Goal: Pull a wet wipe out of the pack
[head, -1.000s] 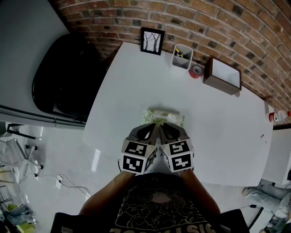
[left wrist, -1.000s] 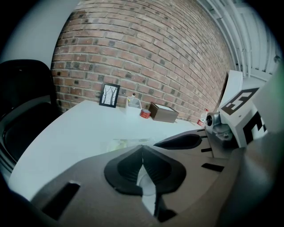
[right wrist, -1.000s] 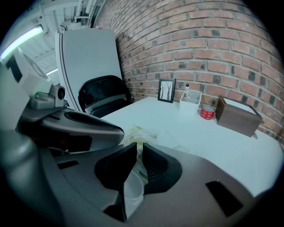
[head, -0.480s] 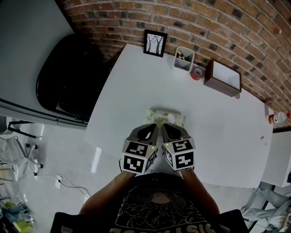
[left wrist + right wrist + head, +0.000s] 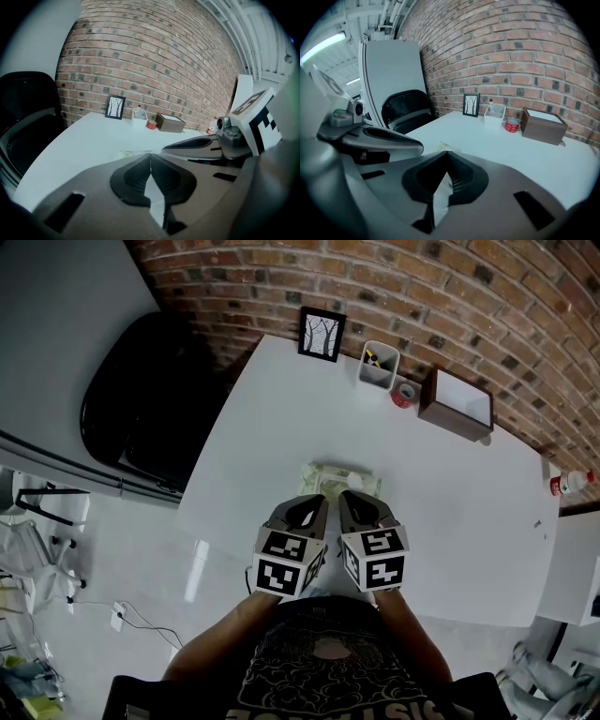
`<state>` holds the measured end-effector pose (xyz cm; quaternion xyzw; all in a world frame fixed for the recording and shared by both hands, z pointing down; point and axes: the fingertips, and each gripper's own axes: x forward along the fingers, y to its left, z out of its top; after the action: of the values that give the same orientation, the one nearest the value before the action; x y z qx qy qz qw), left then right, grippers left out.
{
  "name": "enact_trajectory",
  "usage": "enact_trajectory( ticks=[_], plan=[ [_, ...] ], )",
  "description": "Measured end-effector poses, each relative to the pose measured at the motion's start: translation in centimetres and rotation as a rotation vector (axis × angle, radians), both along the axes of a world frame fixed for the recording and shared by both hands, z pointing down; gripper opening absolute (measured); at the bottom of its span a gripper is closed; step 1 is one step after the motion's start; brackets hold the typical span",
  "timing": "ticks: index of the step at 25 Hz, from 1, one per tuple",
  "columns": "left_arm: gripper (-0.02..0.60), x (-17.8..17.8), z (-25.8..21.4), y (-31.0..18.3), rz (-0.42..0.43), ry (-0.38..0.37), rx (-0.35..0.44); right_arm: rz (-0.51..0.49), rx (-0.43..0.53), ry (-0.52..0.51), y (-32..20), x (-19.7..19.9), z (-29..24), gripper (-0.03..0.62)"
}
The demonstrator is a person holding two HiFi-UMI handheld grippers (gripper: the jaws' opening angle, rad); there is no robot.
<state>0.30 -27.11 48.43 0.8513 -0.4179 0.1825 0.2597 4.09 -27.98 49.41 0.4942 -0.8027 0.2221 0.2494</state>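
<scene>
The wet wipe pack (image 5: 339,480), pale green and flat, lies on the white table (image 5: 459,512) just beyond both grippers. My left gripper (image 5: 318,502) and right gripper (image 5: 344,498) hover side by side over the table's near edge, tips pointing at the pack's near end. In the left gripper view the left gripper (image 5: 150,155) has its jaws meeting at the tips, with only a sliver of the pack (image 5: 134,152) showing past them. My right gripper (image 5: 447,153) looks the same in the right gripper view: tips together, nothing clamped, the pack's corner (image 5: 441,146) just ahead.
Along the brick wall stand a framed picture (image 5: 322,334), a white holder (image 5: 379,364), a red tape roll (image 5: 403,393) and a brown box (image 5: 457,403). A black chair (image 5: 155,399) sits left of the table. A small bottle (image 5: 567,484) stands at the far right.
Both grippers have stayed almost where they were near the pack. The right one has edged slightly to the right, away from the left one.
</scene>
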Motion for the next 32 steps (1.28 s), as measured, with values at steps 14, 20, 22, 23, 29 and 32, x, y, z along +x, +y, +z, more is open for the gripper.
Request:
enact_trajectory(
  ticks=[14, 20, 22, 23, 29, 32],
  plan=[
    [0.012, -0.4, -1.1, 1.7, 0.008, 0.004, 0.031, 0.059, 0.058, -0.023, 1.3, 0.7, -2.3, 0.017],
    [0.012, -0.6, -1.7, 2.6, 0.013, 0.004, 0.046, 0.083, 0.108, -0.033, 1.7, 0.9, -3.8, 0.015],
    [0.012, -0.8, -1.8, 2.8, 0.011, 0.003, 0.051, 0.079, 0.127, -0.034, 1.7, 0.6, -4.5, 0.015],
    [0.012, -0.8, -1.8, 2.9, 0.011, 0.003, 0.053, 0.075, 0.132, -0.033, 1.7, 0.5, -4.7, 0.015],
    [0.012, -1.0, -2.4, 3.5, 0.015, 0.007, 0.068, 0.076, 0.159, -0.043, 2.7, 0.0, -5.7, 0.015],
    [0.012, -1.0, -2.7, 3.9, 0.018, 0.014, 0.076, 0.084, 0.177, -0.045, 3.1, 0.1, -6.4, 0.015]
  ],
)
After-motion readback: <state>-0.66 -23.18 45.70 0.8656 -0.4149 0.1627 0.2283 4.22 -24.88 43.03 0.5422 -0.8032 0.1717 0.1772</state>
